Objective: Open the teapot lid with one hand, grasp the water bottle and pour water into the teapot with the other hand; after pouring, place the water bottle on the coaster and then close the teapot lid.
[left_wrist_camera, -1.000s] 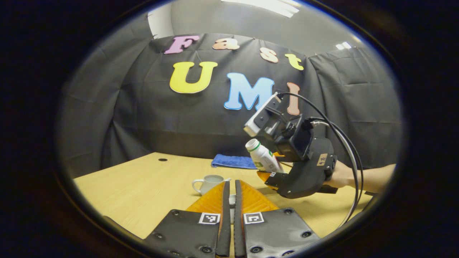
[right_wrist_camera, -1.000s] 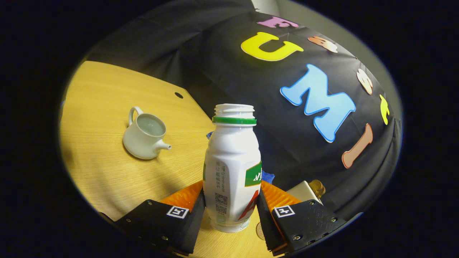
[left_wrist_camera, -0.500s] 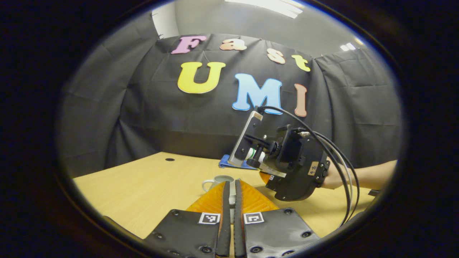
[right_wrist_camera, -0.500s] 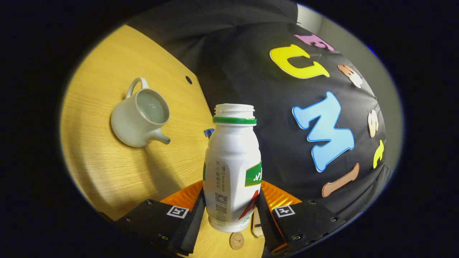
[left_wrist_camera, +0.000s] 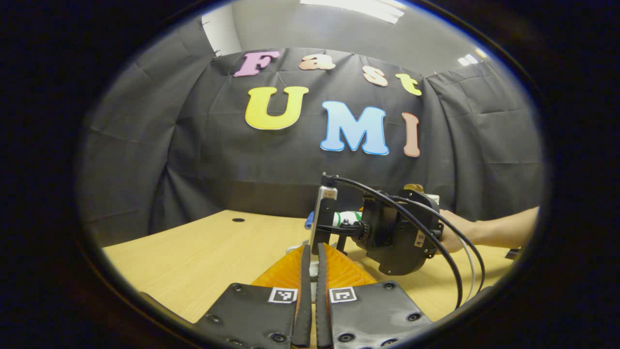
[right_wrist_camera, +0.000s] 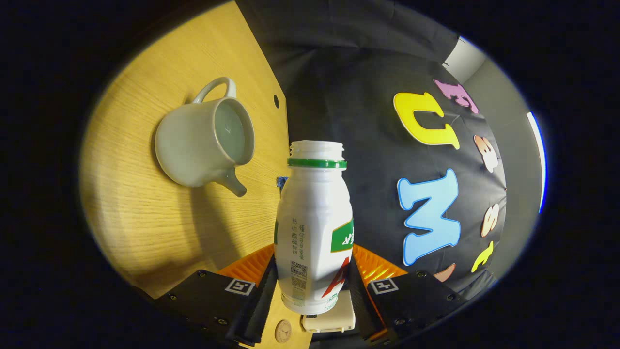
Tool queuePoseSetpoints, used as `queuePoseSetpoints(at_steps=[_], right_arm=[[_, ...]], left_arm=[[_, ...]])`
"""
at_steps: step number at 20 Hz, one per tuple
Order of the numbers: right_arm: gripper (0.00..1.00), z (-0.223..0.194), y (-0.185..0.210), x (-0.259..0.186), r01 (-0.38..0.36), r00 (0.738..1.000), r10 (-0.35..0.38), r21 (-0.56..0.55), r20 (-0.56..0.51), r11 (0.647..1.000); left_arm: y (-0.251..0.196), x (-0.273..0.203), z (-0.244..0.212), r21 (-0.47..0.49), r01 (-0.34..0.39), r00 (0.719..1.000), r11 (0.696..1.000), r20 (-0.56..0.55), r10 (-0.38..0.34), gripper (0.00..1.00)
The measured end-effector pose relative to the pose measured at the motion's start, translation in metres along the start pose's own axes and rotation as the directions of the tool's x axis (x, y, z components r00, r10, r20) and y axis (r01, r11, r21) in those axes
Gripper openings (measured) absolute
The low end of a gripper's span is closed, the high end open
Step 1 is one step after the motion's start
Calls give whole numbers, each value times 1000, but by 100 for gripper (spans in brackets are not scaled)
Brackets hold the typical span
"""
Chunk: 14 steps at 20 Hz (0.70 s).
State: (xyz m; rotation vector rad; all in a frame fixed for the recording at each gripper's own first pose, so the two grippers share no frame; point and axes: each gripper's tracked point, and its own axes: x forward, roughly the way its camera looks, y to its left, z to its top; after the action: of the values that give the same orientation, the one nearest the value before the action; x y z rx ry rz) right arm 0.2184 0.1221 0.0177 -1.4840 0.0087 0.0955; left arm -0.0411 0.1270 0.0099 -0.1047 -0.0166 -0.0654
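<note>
Right gripper view: the right gripper (right_wrist_camera: 312,286) has both fingers pressed on the lower body of the bottle (right_wrist_camera: 314,228), one on each side. The bottle's cap is off and its open mouth faces away from the camera, along the fingers. Its long axis runs straight out from the jaws. The scene is rolled in this view, so that the table (right_wrist_camera: 140,228) stands up along the left side; judged from that, the bottle is tipped well over from upright. The teapot (right_wrist_camera: 203,140) sits on the table near its far edge, lid off, opening bare, spout (right_wrist_camera: 235,182) turned toward the bottle. The teapot lies to the left of the bottle's mouth and apart from it; mouth and opening do not yet line up. No stream of water can be seen, so pouring is judged not yet begun. A small round disc (right_wrist_camera: 283,331), perhaps the coaster, lies on the table below the bottle's base.

Left gripper view: the left gripper (left_wrist_camera: 311,291) has its fingers nearly together with a narrow gap. Something pale shows between them, probably the lid, but it is too hidden to tell. Ahead, a hand (left_wrist_camera: 453,235) holds the right gripper over the table.

The coming move turns on bringing the bottle's mouth leftward over the teapot's opening.
</note>
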Motion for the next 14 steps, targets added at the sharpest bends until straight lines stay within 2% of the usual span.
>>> queuePoseSetpoints(at_steps=[1, 2, 7, 8, 9, 10, 11, 12, 14], right_arm=[[71, 0, -2, 0, 8, 1000, -8, -29, 1, 1000], [71, 1, -3, 2, 20, 1000, -19, -58, 6, 998], [71, 4, -6, 4, 43, 999, -41, -164, 17, 985], [71, 4, -7, 5, 50, 999, -47, -180, 20, 982], [71, 5, -8, 5, 57, 998, -54, -195, 22, 979], [71, 6, -10, 5, 63, 998, -59, -211, 26, 976], [71, 8, -10, 6, 65, 998, -60, -225, 29, 972], [71, 8, -11, 7, 70, 997, -64, -239, 34, 969], [71, 10, -12, 6, 82, 996, -73, -266, 42, 961]], left_arm=[[0, 0, -1, -5, 0, 1000, 1000, -4, 0, 10], [-1, -3, -2, -9, 1, 1000, 1000, -7, -1, 14], [1, -1, 1, 2, 0, 1000, 1000, 7, 0, 14], [2, 0, 1, 5, 2, 1000, 1000, 8, -2, 10], [2, 0, 0, 7, 5, 1000, 1000, 7, -5, 14], [2, -1, -1, 7, 6, 1000, 1000, 3, -6, 10], [2, -1, -1, 5, 6, 1000, 1000, -3, -6, 10], [2, -3, -3, 3, 4, 1000, 1000, -9, -4, 14], [2, -4, -2, 1, 2, 1000, 1000, -9, -2, 14]])
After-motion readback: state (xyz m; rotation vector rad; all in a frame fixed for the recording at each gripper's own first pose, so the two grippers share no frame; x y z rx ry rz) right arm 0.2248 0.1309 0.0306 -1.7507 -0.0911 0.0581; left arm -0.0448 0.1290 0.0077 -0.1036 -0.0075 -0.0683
